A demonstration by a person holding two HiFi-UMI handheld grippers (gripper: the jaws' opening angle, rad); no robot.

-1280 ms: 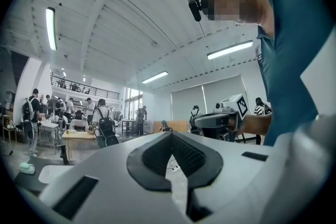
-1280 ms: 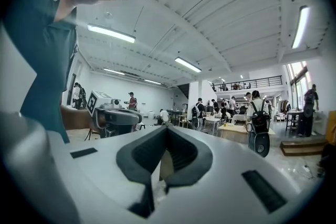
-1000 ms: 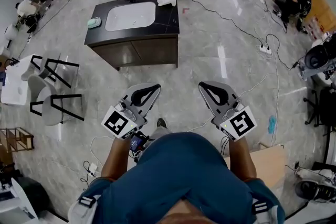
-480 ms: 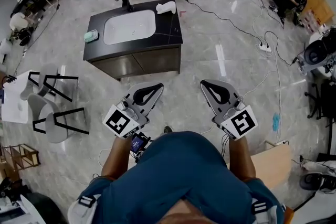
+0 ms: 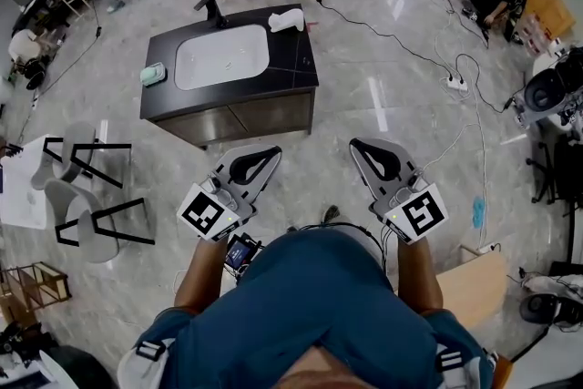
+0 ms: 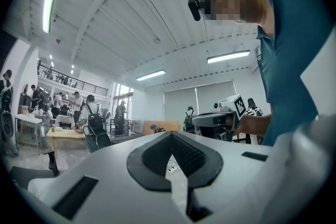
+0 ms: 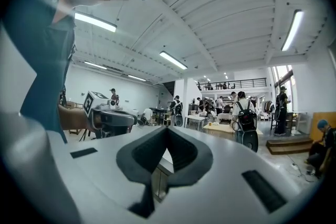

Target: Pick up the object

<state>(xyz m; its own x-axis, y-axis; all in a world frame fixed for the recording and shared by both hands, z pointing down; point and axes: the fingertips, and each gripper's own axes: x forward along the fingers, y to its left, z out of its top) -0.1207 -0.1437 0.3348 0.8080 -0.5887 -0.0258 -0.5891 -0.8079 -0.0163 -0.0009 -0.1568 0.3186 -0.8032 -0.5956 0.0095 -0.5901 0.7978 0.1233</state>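
Glossy grey floor (image 5: pixel 364 118) of a big workshop hall, crossed by black cables (image 5: pixel 401 36) running to a power strip (image 5: pixel 457 85). Ahead, standing alone: a dark sink cabinet (image 5: pixel 296 59) with a white basin (image 5: pixel 223 56) and a black faucet (image 5: pixel 211 11) at its back edge. On the countertop, two loose things: a small pale-green item (image 5: pixel 152 74) at the left end, beside the basin, and a white item (image 5: pixel 287 21) at the back right corner. Cannot tell which is the object to pick up. Both lying well apart from the tongs. Left gripper (image 5: pixel 273 152) held low before the body, jaws together, pads meeting at the tips, nothing between. Right gripper (image 5: pixel 355 144) alongside, likewise closed and empty. Both pointing toward the cabinet, short of it.
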